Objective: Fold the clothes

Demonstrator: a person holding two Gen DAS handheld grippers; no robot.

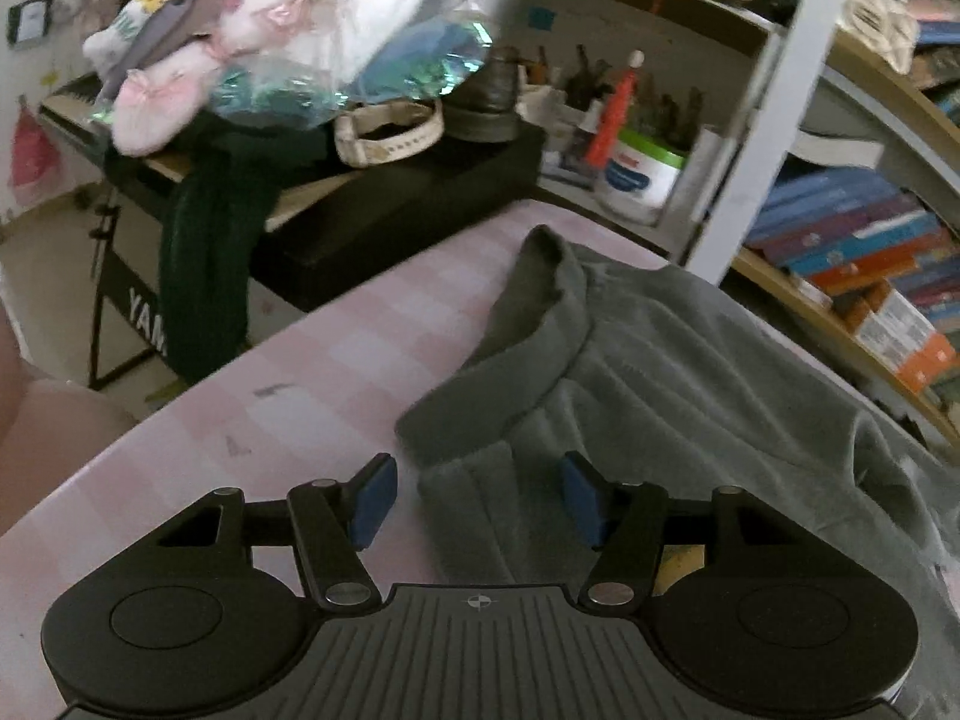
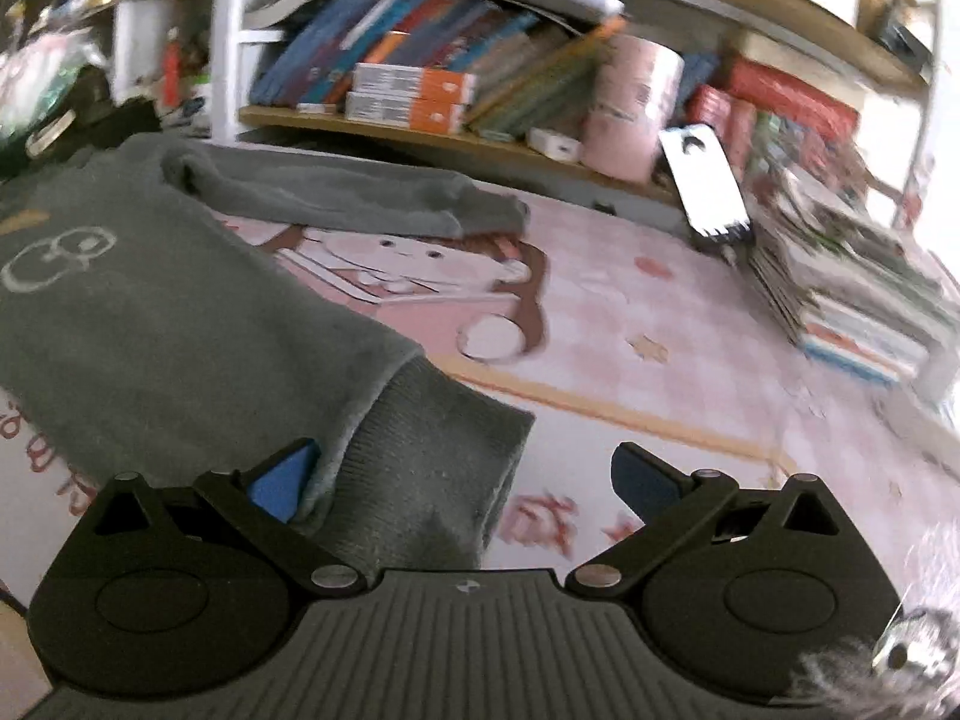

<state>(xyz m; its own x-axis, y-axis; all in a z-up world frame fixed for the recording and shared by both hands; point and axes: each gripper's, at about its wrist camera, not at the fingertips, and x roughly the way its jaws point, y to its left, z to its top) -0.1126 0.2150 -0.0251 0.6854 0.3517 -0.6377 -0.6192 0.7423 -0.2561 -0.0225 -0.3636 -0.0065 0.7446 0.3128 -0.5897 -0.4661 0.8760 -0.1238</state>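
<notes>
A grey sweatshirt (image 1: 678, 372) lies spread on a pink cartoon-print table cover (image 1: 336, 360). In the left wrist view my left gripper (image 1: 477, 495) is open, its blue pads on either side of the garment's lower left edge, with a folded sleeve (image 1: 528, 312) just beyond. In the right wrist view the sweatshirt (image 2: 138, 324) shows a white printed logo (image 2: 57, 255), and its ribbed hem corner (image 2: 438, 468) lies between the open jaws of my right gripper (image 2: 462, 480). The other sleeve (image 2: 336, 192) lies across the far side.
A bookshelf (image 2: 456, 78) full of books runs behind the table. A stack of books (image 2: 852, 300) and a white remote-like device (image 2: 711, 180) sit at the right. A cluttered keyboard stand with clothes and bags (image 1: 288, 42) stands at the left, with a white jar (image 1: 639, 177) nearby.
</notes>
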